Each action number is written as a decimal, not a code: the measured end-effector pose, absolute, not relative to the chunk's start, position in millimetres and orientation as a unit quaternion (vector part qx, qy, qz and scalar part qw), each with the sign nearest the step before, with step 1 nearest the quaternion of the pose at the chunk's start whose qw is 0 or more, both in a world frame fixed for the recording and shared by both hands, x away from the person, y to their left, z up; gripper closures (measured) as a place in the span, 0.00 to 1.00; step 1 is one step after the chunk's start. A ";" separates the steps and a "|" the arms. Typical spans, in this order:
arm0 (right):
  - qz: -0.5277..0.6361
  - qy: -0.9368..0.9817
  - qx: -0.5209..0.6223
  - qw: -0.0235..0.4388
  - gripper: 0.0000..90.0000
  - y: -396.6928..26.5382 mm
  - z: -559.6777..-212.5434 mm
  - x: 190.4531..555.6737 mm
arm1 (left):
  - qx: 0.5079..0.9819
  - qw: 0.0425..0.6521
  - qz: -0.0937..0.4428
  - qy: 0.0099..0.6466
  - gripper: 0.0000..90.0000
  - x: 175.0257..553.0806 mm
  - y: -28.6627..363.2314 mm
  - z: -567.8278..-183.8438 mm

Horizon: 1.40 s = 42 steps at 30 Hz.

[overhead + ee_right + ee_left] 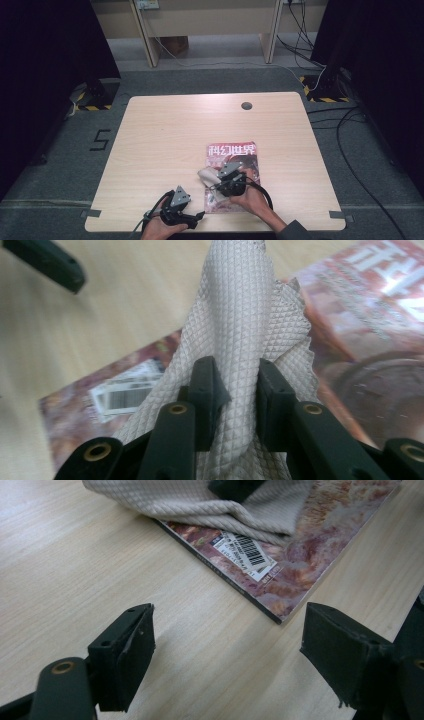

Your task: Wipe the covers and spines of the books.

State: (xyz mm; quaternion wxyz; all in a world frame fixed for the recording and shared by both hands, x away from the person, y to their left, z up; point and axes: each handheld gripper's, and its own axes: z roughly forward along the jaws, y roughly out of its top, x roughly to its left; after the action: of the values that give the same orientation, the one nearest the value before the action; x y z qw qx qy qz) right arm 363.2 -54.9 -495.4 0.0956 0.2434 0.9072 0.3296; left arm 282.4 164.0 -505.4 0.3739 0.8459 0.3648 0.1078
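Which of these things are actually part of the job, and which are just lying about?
In use:
- cloth, pinched in the right tool
- magazine, under the cloth
- left tool, open, waiting nearby

Just lying about:
- table's cable hole
- floor cables

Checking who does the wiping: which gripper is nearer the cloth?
Right. The right gripper has its fingers pinched on the cloth; the left gripper sits open, apart from it.
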 end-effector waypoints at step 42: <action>0.334 0.921 0.191 0.056 0.82 -41.6 -495.2 325.8 | 0.808 0.394 0.137 0.417 0.20 290.3 190.2 -495.6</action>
State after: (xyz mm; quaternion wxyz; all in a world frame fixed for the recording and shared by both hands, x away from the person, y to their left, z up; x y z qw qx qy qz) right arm 325.8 -41.6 -495.2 0.0556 0.1913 0.9211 0.3344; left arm 290.3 190.2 -495.6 0.3944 0.8075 0.4167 0.1367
